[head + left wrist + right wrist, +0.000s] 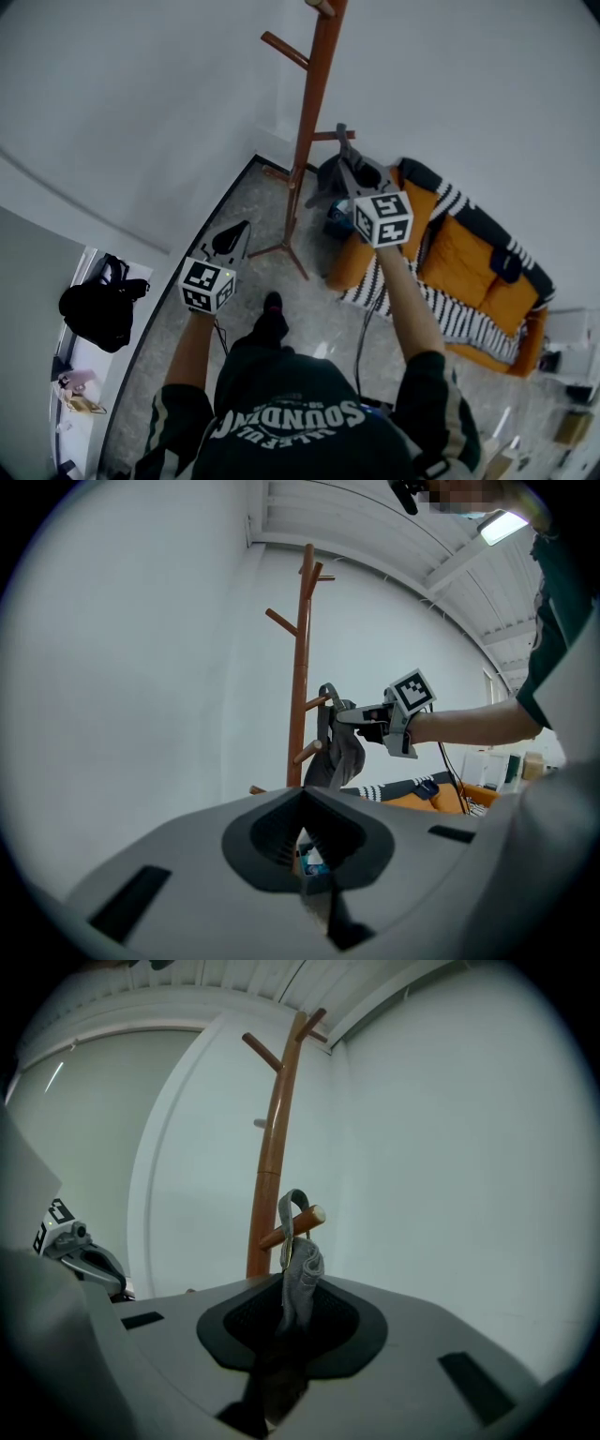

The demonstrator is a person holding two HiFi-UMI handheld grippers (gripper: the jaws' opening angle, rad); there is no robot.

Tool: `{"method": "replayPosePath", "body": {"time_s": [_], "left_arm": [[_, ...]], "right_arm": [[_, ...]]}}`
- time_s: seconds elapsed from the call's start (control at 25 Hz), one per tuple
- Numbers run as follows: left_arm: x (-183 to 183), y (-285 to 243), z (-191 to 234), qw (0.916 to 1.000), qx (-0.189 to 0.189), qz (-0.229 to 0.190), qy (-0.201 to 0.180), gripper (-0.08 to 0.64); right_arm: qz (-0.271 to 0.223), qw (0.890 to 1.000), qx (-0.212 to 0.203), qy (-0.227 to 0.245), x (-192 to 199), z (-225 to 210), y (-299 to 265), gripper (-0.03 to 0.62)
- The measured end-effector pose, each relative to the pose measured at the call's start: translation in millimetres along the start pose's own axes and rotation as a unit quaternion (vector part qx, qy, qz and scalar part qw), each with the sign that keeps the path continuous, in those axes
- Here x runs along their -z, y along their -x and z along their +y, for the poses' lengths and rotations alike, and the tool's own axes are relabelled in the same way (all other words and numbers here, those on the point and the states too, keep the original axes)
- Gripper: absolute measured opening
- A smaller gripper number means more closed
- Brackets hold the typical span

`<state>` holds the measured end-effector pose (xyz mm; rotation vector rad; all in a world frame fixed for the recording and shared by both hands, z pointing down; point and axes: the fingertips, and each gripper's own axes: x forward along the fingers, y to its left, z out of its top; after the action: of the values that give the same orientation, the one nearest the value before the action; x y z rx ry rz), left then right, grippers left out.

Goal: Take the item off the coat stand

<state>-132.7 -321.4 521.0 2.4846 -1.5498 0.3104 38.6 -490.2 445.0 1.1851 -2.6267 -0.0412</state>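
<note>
Coat stand (309, 112): brown wooden pole, set upright on the speckled floor (309, 309) close to the corner of two white walls. Short pegs are angled up from the pole at several heights.
Item: a grey cloth item (302, 1269) is hung on the stand by its strap loop (291, 1202). The loop is passed round a low peg (305, 1220) close to the peg's tip, and the bunched cloth is draped just below the peg.
Right hand-held gripper (295, 1321): clenched on the grey cloth item. The cloth is pinched between the jaws just under the peg. The gripper is held out toward the stand on an outstretched arm, seen in the head view at the right of the pole.
Left hand-held gripper (314, 869): clenched on nothing. The jaws are drawn together, with only a sliver of background seen between them. It is pointed toward the stand and kept well apart from it.
Marker cubes: one white cube with black squares is carried on each hand-held gripper, the right cube (382, 217) near the stand and the left cube (206, 285) nearer the person.
Sofa (478, 281): orange cushions are seen to the right of the stand, partly covered by a black-and-white striped throw (441, 309).
Black bag (98, 309): laid on a pale surface at the left edge of the head view, well apart from the stand.
</note>
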Motion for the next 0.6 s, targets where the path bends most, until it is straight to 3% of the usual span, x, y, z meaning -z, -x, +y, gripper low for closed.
{"method": "replayPosePath", "body": {"time_s": [0.6], "left_arm": [[-15, 0, -34, 0.9993, 0.029, -0.016, -0.016, 0.002]], "right_arm": [[-0.001, 0.998, 0.055, -0.019, 5, -30, 57, 0.065]]}}
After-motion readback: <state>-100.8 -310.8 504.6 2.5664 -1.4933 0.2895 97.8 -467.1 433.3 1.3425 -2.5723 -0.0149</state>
